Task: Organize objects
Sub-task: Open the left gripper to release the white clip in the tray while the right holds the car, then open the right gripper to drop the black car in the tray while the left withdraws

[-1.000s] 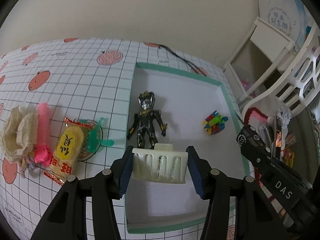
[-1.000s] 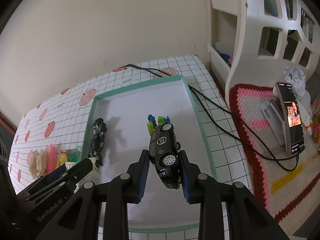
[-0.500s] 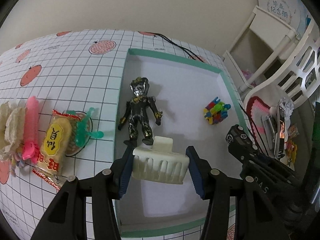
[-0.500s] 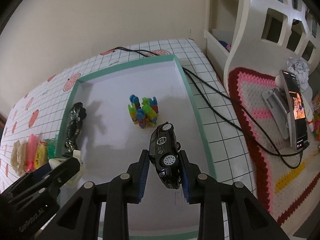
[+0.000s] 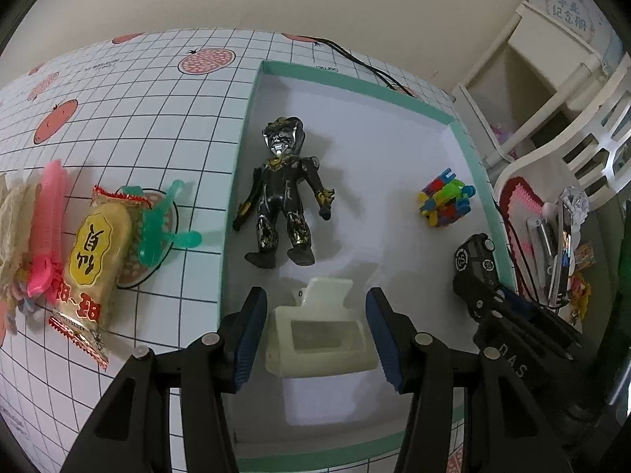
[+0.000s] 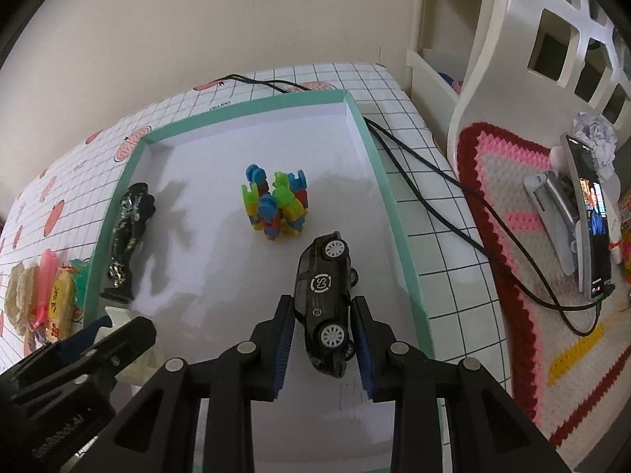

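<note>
The surface is a white tablecloth (image 5: 130, 90) with a black grid and red fruit prints. Far left of the left gripper's fingers lie cream crocheted pieces (image 5: 15, 216), a pink comb-like clip (image 5: 47, 213), a yellow snack packet (image 5: 96, 252) and a teal hair clip (image 5: 157, 228), side by side and touching, all outside the tray.

The tray (image 5: 232, 181) is a shallow box with a white floor and a mint-green rim. The left gripper (image 5: 317, 329) stands wide, and the cream claw clip (image 5: 319, 339) lies on the tray floor between its blue pads, a gap showing on each side. Just ahead of those fingers a black-and-gold action figure (image 5: 282, 201) lies on its back beside the tray's left wall. Ahead and to the right sits a cluster of coloured building blocks (image 6: 274, 207).

The right gripper (image 6: 323, 339) is also parted: the black toy car (image 6: 325, 299) lies tipped on its side on the tray floor between the pads, its wheels turned toward the right finger, with slim gaps visible on both sides.

Right of the tray a black cable (image 6: 434, 173) runs across the cloth and down to a crocheted rug (image 6: 512, 213) of red, pink and cream, where a phone (image 6: 591, 220) leans in a grey stand. White furniture (image 6: 524, 39) and a plain beige wall (image 6: 197, 19) stand behind.
</note>
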